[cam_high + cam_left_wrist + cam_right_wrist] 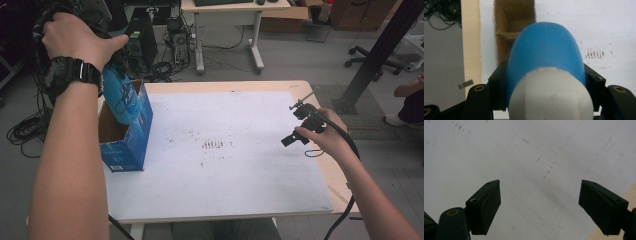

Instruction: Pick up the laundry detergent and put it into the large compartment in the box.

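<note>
Blue plastic bottle with a white cap (545, 57) sits clamped in the left gripper (545, 82) above an open blue cardboard box (127, 132) at the white-topped counter's (225, 170) nine o'clock, lower body hidden. Right gripper (539, 207) at three o'clock gapes empty.

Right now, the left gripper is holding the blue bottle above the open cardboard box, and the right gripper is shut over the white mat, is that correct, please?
Not quite: the right gripper is open, its jaws standing wide apart over the white mat, as the right gripper view shows. The rest holds: the left gripper clamps the blue bottle above the open cardboard box.
</note>
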Action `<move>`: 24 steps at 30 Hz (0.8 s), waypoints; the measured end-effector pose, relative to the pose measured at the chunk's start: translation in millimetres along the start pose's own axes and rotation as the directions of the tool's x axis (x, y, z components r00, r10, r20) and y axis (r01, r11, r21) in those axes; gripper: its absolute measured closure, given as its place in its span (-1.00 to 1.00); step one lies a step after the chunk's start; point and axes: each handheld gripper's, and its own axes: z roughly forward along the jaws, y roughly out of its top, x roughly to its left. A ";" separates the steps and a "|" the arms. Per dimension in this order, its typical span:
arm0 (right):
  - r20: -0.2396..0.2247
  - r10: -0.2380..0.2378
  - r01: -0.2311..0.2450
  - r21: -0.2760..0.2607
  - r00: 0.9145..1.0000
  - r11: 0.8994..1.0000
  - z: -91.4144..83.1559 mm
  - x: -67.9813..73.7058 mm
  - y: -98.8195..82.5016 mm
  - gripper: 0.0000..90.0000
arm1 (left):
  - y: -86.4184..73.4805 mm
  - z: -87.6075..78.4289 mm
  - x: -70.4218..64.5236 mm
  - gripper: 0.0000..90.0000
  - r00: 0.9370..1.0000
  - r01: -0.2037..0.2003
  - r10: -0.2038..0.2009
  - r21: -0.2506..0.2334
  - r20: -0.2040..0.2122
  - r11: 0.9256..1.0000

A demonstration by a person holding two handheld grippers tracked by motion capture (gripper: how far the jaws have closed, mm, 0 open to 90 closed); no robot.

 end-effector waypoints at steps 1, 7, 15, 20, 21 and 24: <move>0.001 0.001 -0.001 0.002 1.000 1.000 0.3 -0.3 -0.1 -0.60 | 0.3 0.1 2.8 -0.17 1.000 0.005 -0.005 0.000 -0.015 1.000; 0.003 0.005 -0.005 0.002 1.000 1.000 0.0 -1.3 -0.3 -0.60 | 0.8 3.2 7.9 -0.16 0.999 0.017 -0.017 -0.003 -0.032 1.000; 0.003 0.011 -0.011 0.004 1.000 1.000 0.5 -3.2 -1.0 -0.60 | 1.7 6.2 13.7 -0.16 0.999 0.025 -0.024 0.006 -0.043 1.000; 0.003 0.010 -0.011 0.004 1.000 1.000 0.8 -3.8 -1.5 -0.59 | 1.7 8.9 17.7 -0.16 0.998 0.031 -0.030 0.010 -0.049 0.999; 0.004 0.013 -0.013 0.004 1.000 1.000 0.8 -4.2 -1.8 -0.59 | 1.6 9.6 18.3 -0.16 0.998 0.032 -0.032 0.009 -0.047 0.999; 0.004 0.012 -0.012 0.004 1.000 1.000 1.0 -4.4 -2.1 -0.59 | 0.9 12.7 21.7 -0.16 0.998 0.038 -0.038 0.011 -0.042 0.999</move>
